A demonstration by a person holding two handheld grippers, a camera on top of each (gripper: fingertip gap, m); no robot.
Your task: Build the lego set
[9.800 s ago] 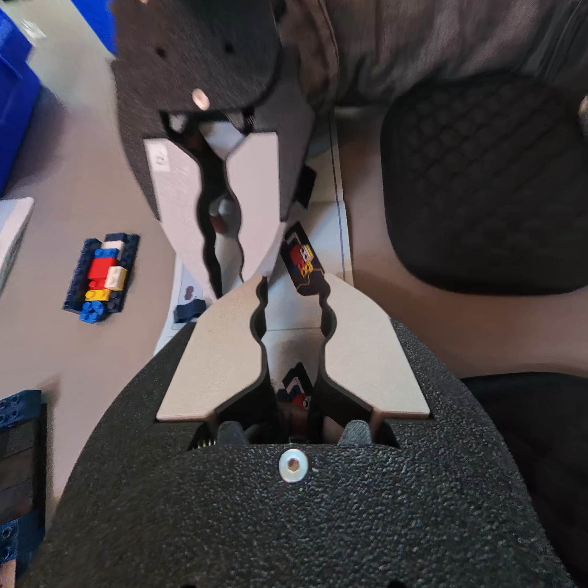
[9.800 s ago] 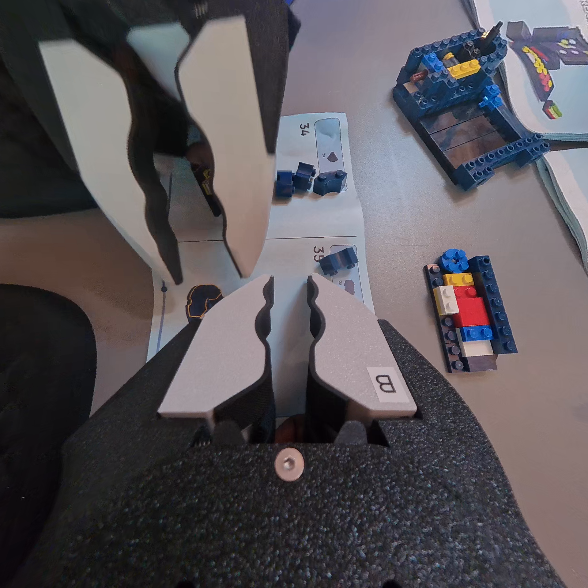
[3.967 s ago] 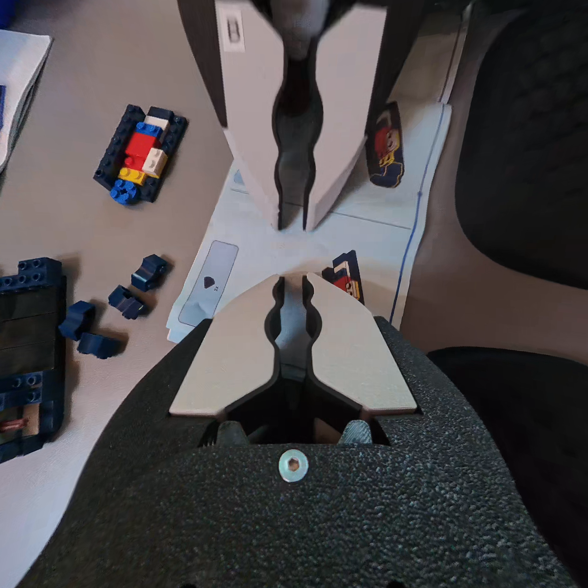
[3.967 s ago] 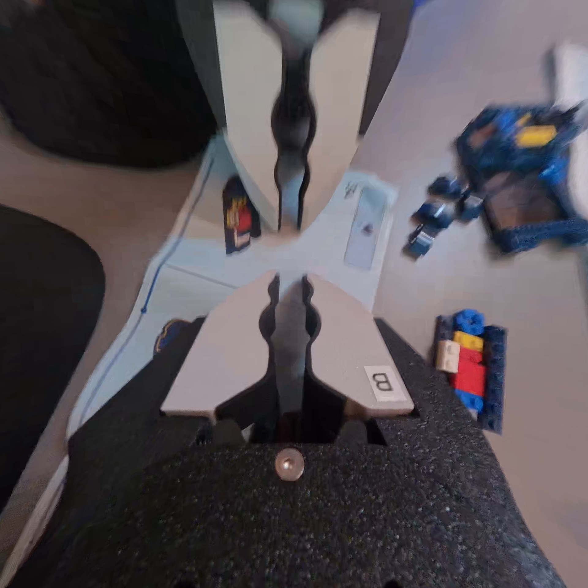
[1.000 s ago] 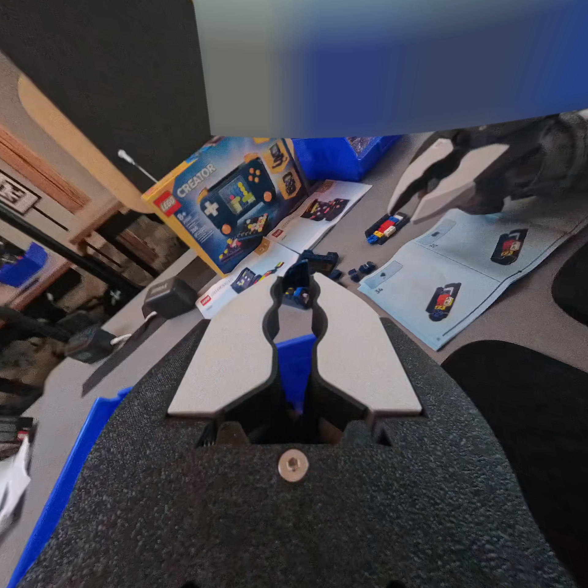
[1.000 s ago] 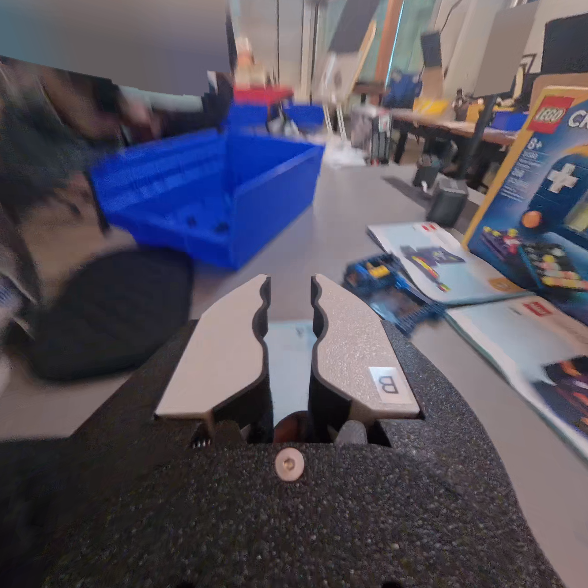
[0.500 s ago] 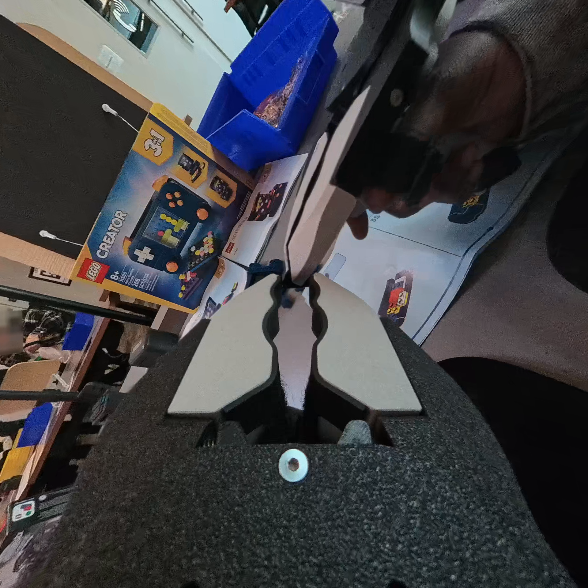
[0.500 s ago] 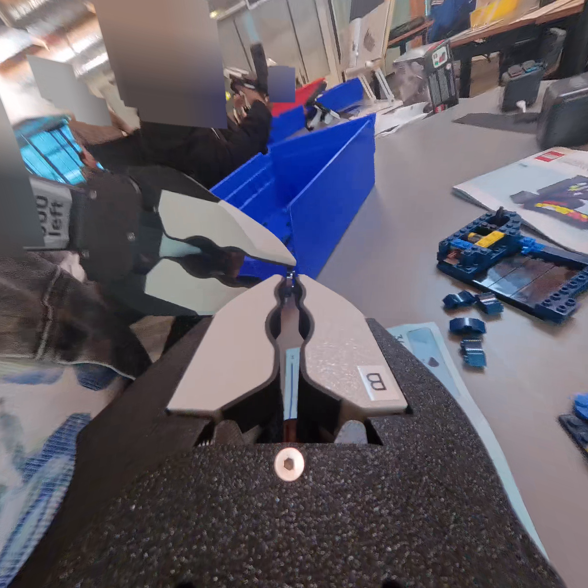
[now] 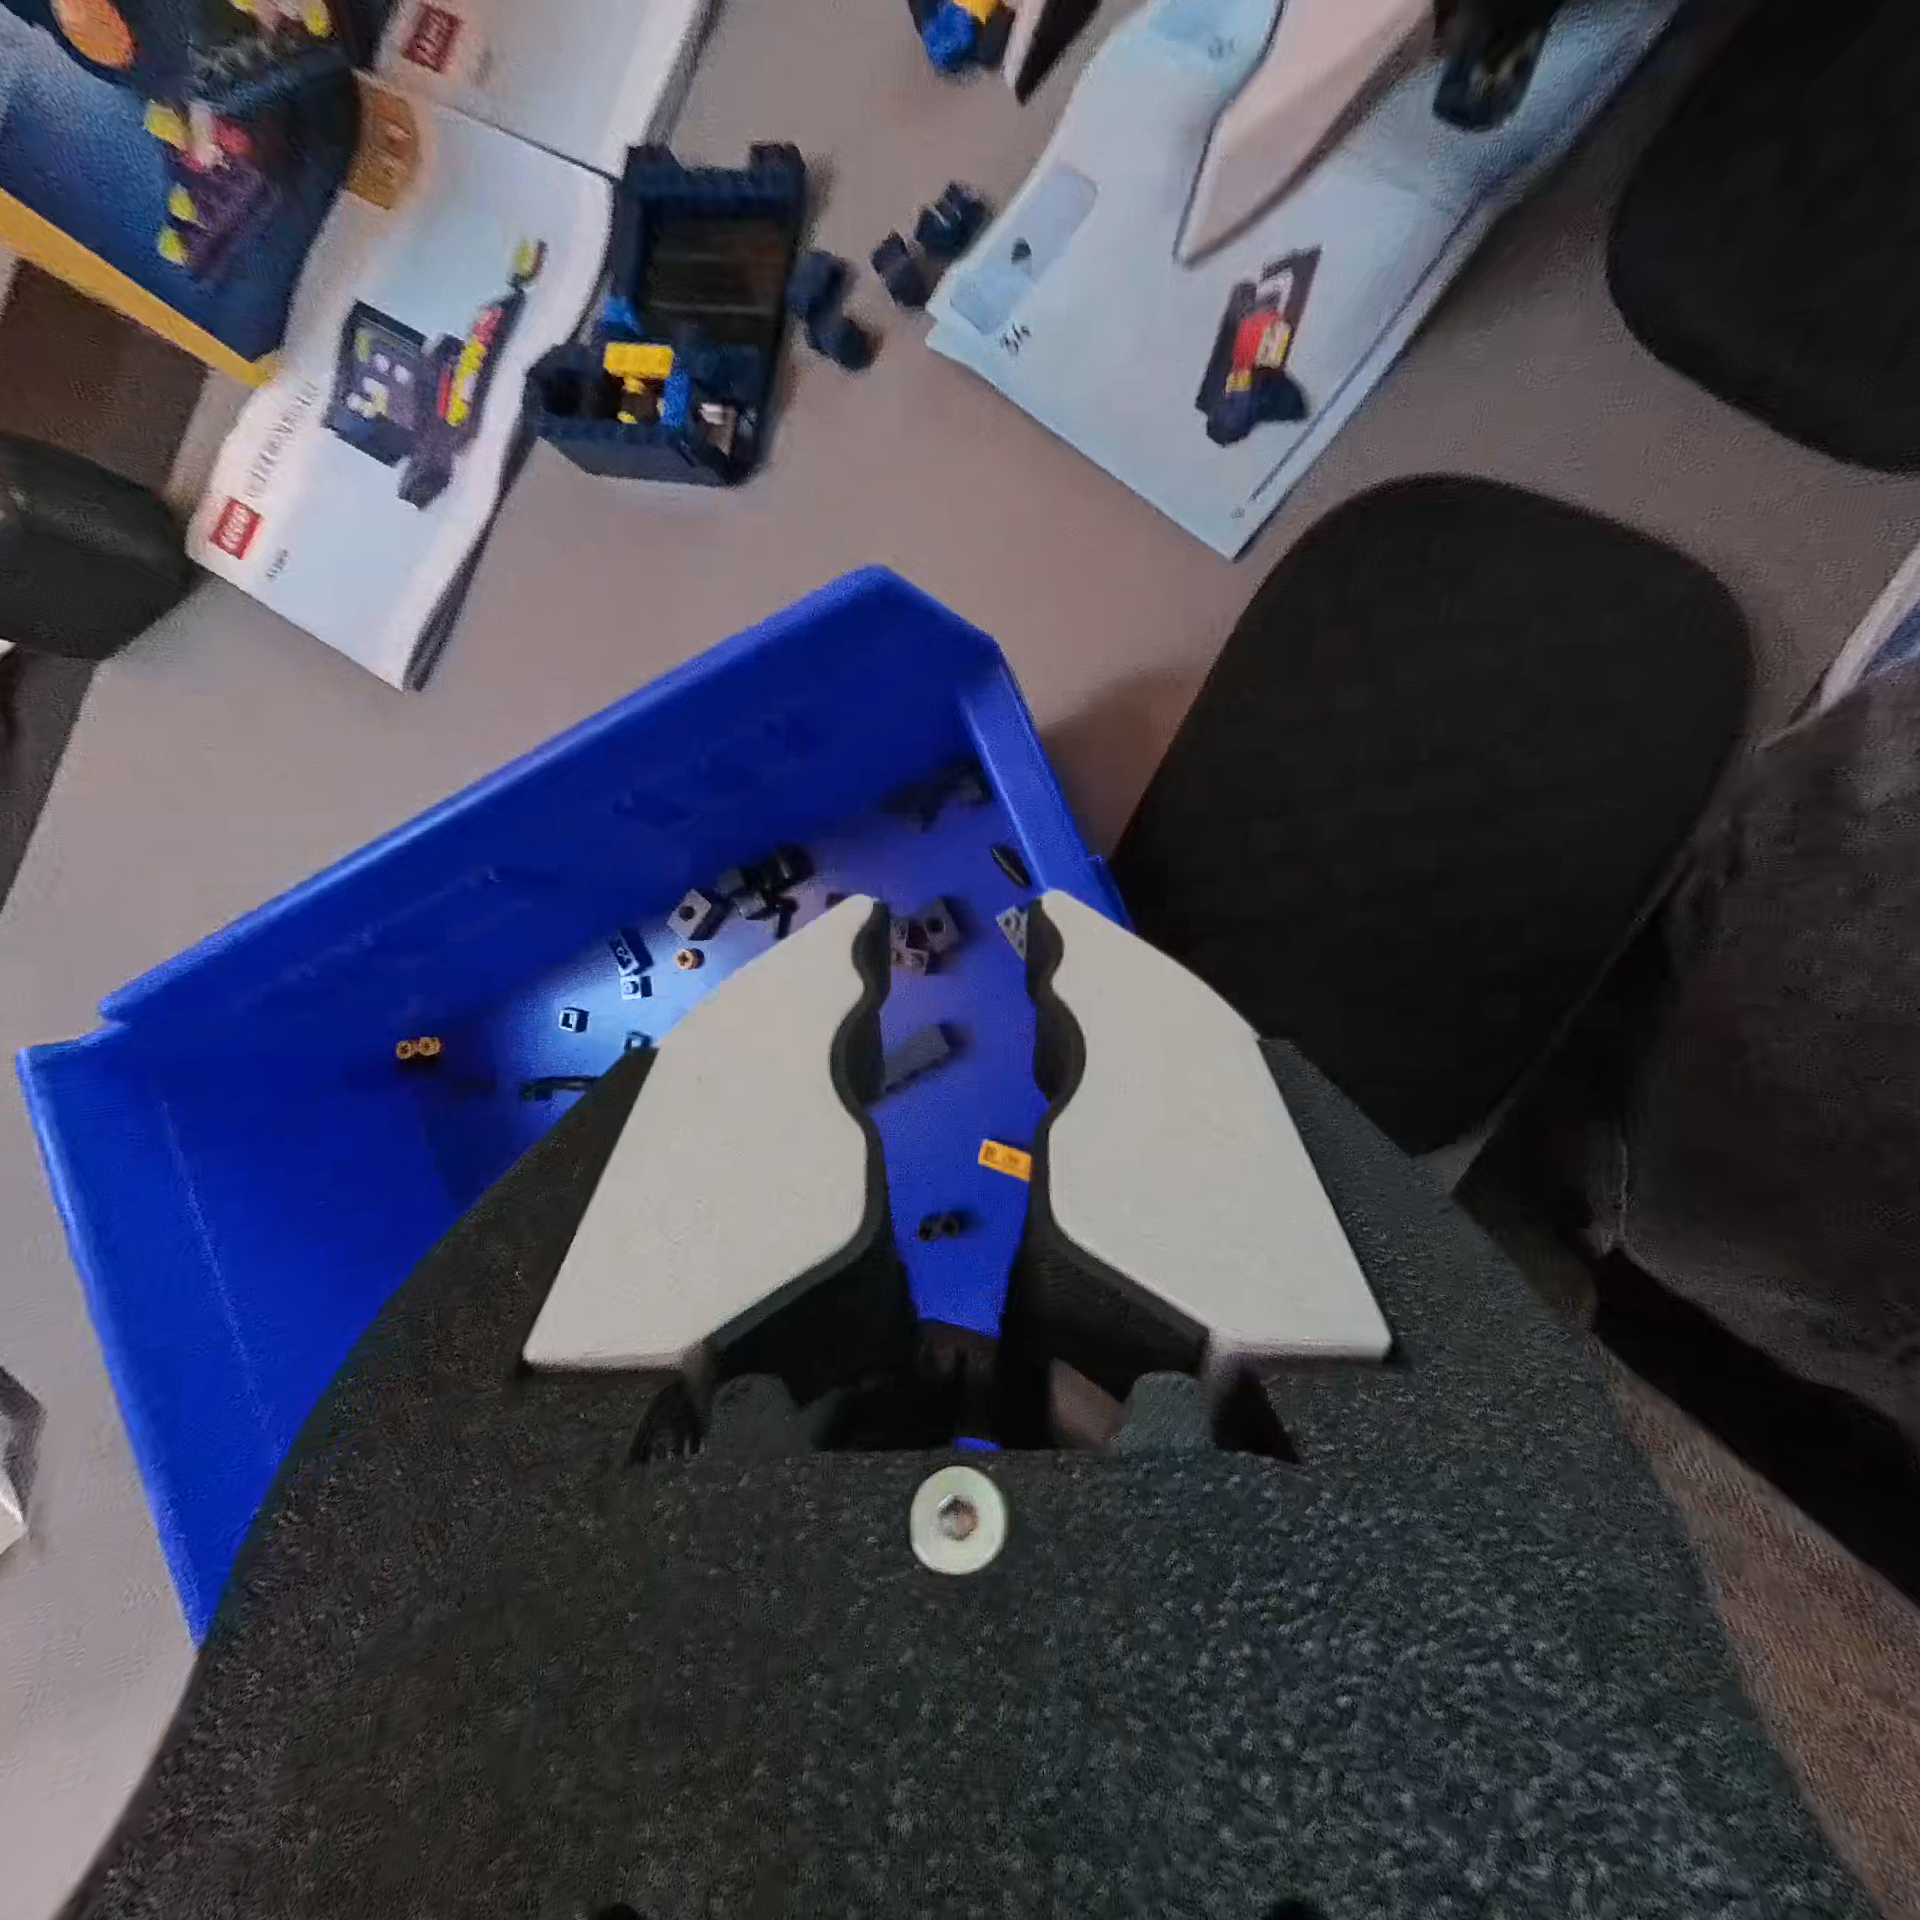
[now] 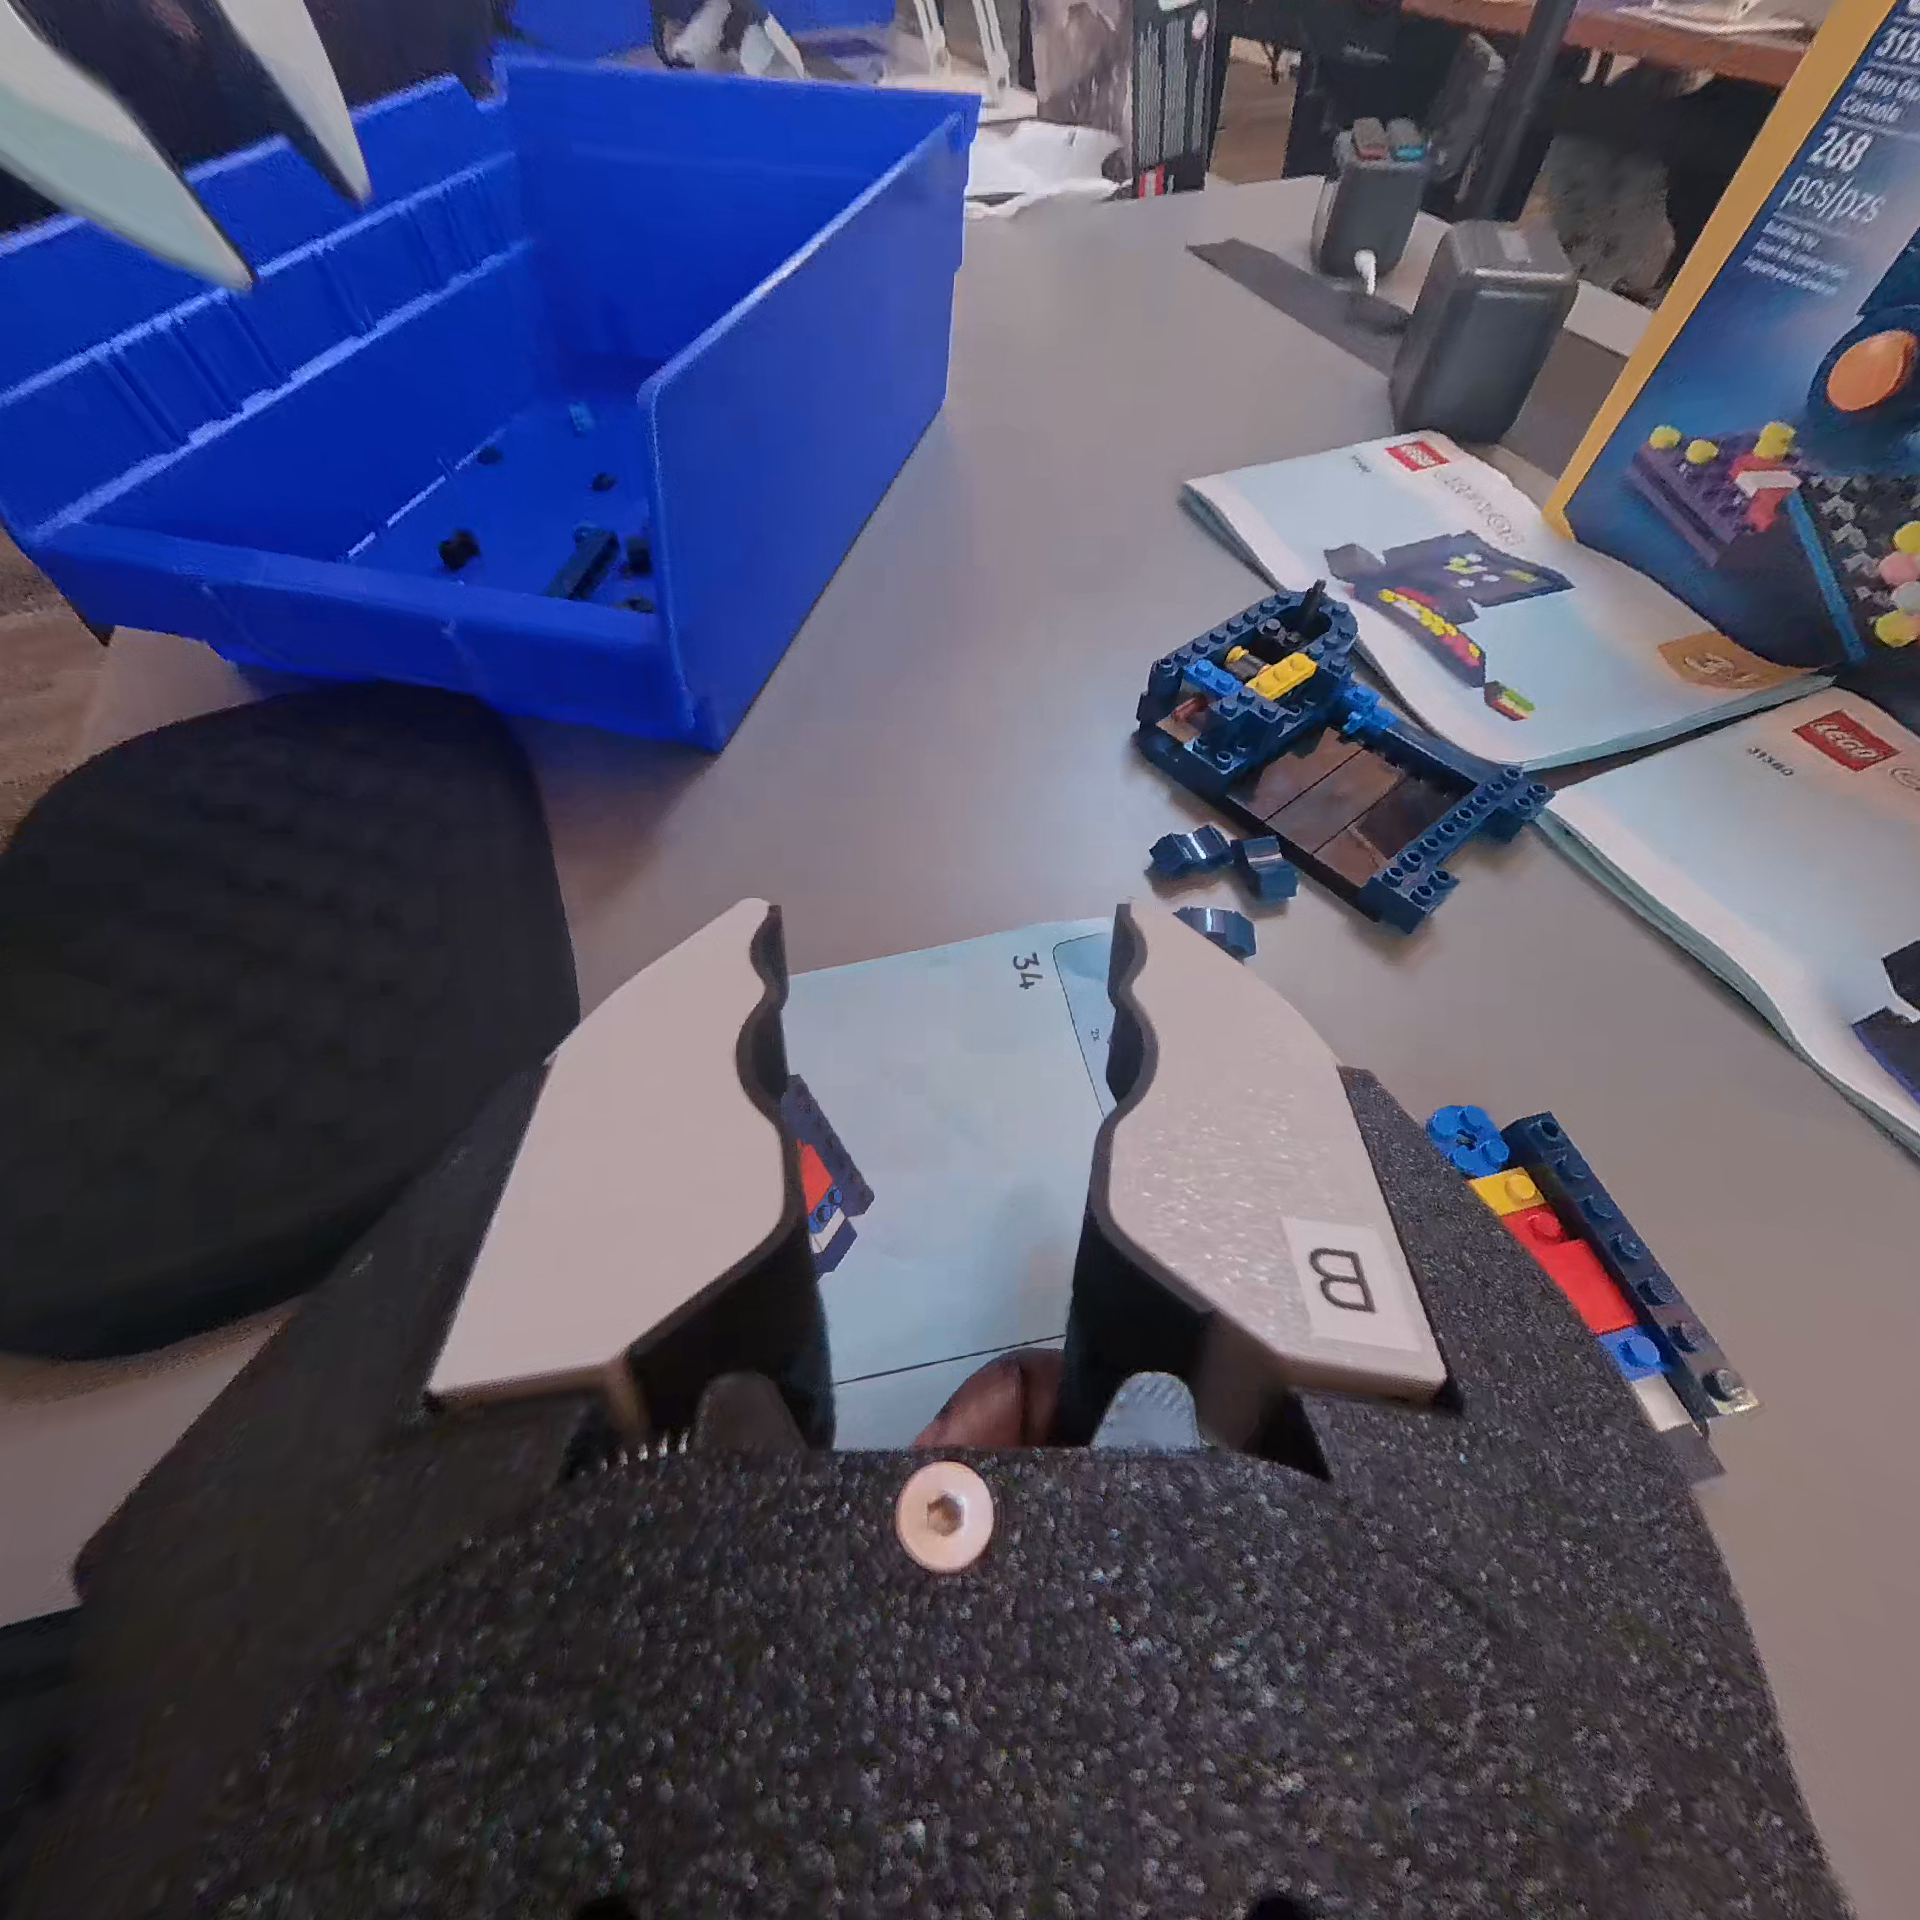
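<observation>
Now the left gripper hangs over the blue bin of small bricks, fingers parted, nothing gripped. Right gripper, fingers wide apart and bare, over instruction sheet; loose dark-blue bricks at 1 o'clock on worktop.

Left gripper: black pebbled housing, silver hex screw set centrally, two pale grey fingers with wavy black inner edges. Right gripper: same build, with a white lettered sticker on one finger. Grey sleeve worn.
</observation>
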